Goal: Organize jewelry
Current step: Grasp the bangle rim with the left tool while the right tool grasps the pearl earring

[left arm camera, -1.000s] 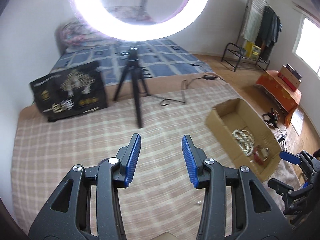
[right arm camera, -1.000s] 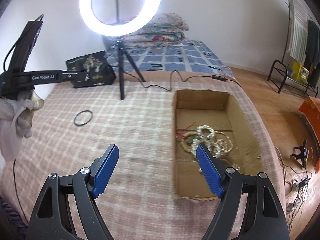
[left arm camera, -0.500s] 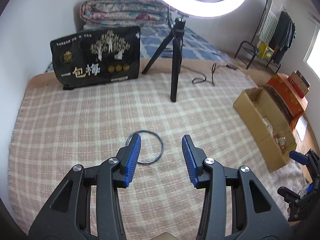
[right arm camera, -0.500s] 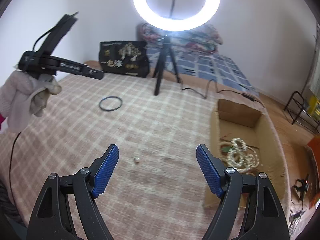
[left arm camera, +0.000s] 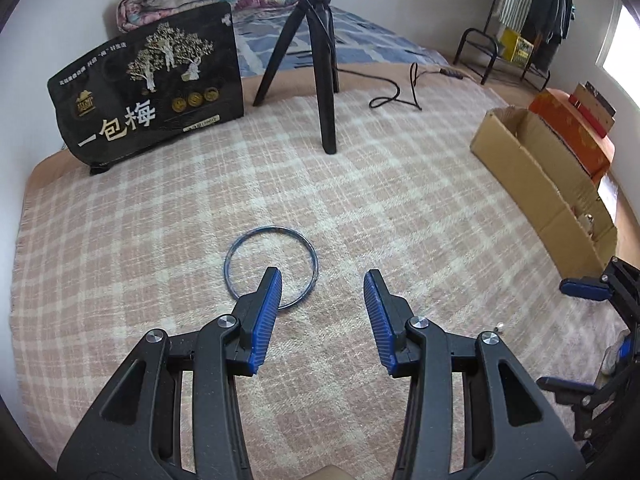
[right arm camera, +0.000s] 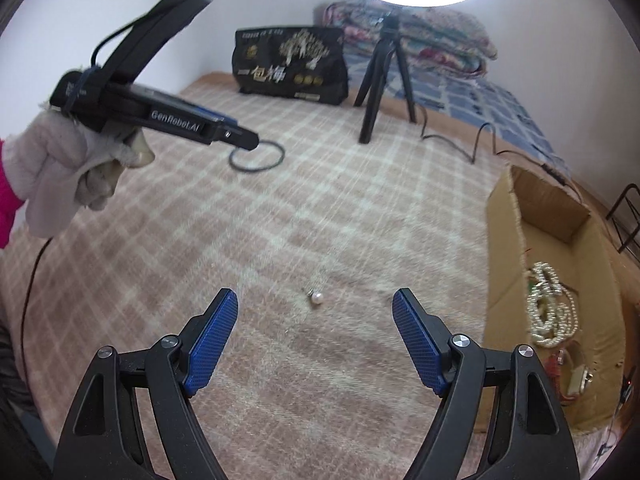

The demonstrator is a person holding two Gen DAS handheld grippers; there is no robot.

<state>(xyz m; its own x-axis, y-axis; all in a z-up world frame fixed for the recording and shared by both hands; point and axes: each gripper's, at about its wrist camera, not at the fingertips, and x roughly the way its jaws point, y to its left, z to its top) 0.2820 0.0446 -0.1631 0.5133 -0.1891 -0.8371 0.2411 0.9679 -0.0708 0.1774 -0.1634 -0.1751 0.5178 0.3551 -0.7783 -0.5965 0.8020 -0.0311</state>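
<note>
A thin dark bangle [left arm camera: 308,248] lies flat on the plaid blanket [left arm camera: 160,240]. My left gripper [left arm camera: 322,276] is open and empty just above it, its left fingertip over the ring's near side. The bangle also shows in the right wrist view [right arm camera: 276,148], under the left gripper's tip. A small pearl earring [right arm camera: 317,298] lies on the blanket ahead of my right gripper [right arm camera: 316,300], which is wide open and empty. An open cardboard box [right arm camera: 560,216] at the right holds pearl necklaces [right arm camera: 552,308] and other pieces.
A ring light tripod [left arm camera: 320,60] stands on the blanket behind the bangle, its cable [left arm camera: 400,96] trailing right. A black printed bag [left arm camera: 152,84] leans at the back left. The box [left arm camera: 532,176] sits at the blanket's right edge.
My left gripper has swung left and down toward the bangle, which is now close under its fingers. My right gripper has turned left from the box to face the pearl earring.
</note>
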